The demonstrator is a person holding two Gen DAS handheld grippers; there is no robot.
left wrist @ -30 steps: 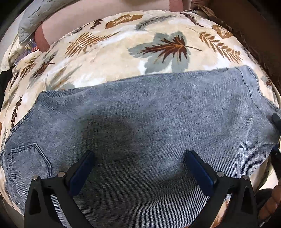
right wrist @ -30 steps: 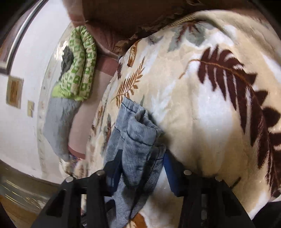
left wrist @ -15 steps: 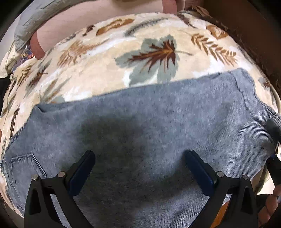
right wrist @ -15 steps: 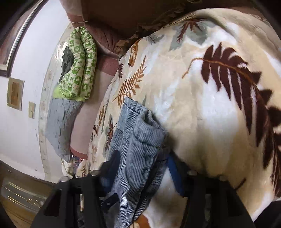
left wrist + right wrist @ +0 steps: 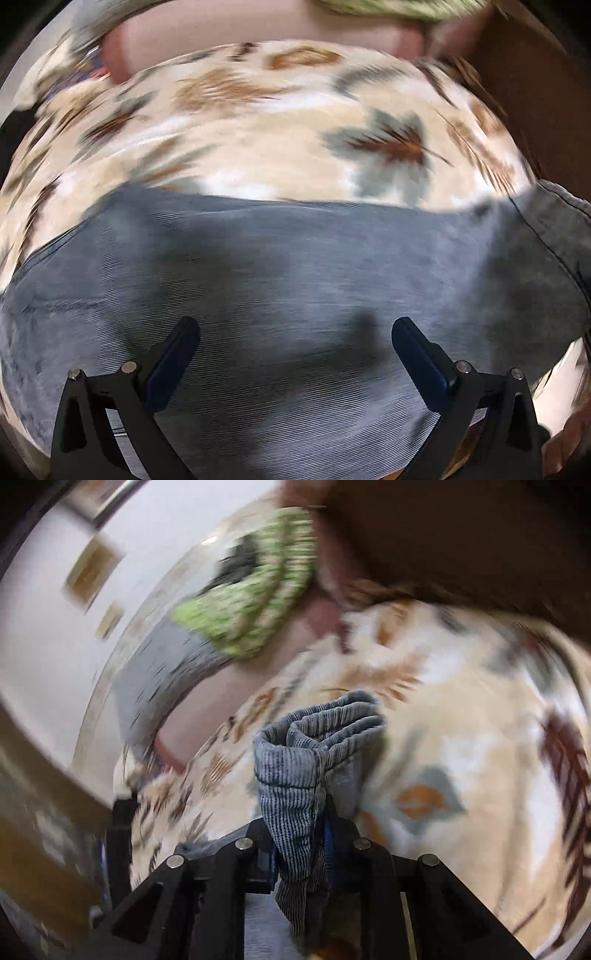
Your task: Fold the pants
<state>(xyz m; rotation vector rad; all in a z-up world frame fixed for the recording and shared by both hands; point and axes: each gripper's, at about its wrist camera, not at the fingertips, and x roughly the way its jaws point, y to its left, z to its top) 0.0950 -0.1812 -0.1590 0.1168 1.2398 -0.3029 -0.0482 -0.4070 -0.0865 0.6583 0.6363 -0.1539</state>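
The biggest change is at the right gripper: a second ago its fingers stood apart around the bunched hem end of the pants, and now they are pressed together on that bunch, pinching several layers of ribbed blue-grey denim. The folded hem sticks up past the fingertips toward 12 o'clock, and a tail of cloth hangs down between the jaws toward 6 o'clock. The right wrist view has also swung and is smeared with motion; the green patterned bundle, which sat at about 9 o'clock before, now lies at about 11 o'clock. I read this as the leg end being caught and lifted to be carried over the rest of the garment, so the fold is starting rather than finished.

In the left wrist view the left gripper is spread wide as before, holding nothing, its two blue-padded fingers hanging over the broad middle of the pants. Whether the pads touch the cloth I cannot tell. The denim fills the lower half of that view from 8 o'clock round to 3 o'clock, lying flat on the leaf-print blanket of the bed, whose pattern shows beyond it toward 12 o'clock. At 2 to 3 o'clock the stitched edge of the pants has risen compared with half a second ago, which fits the right-side pull. This view is blurred too, so both hands seem to be moving.
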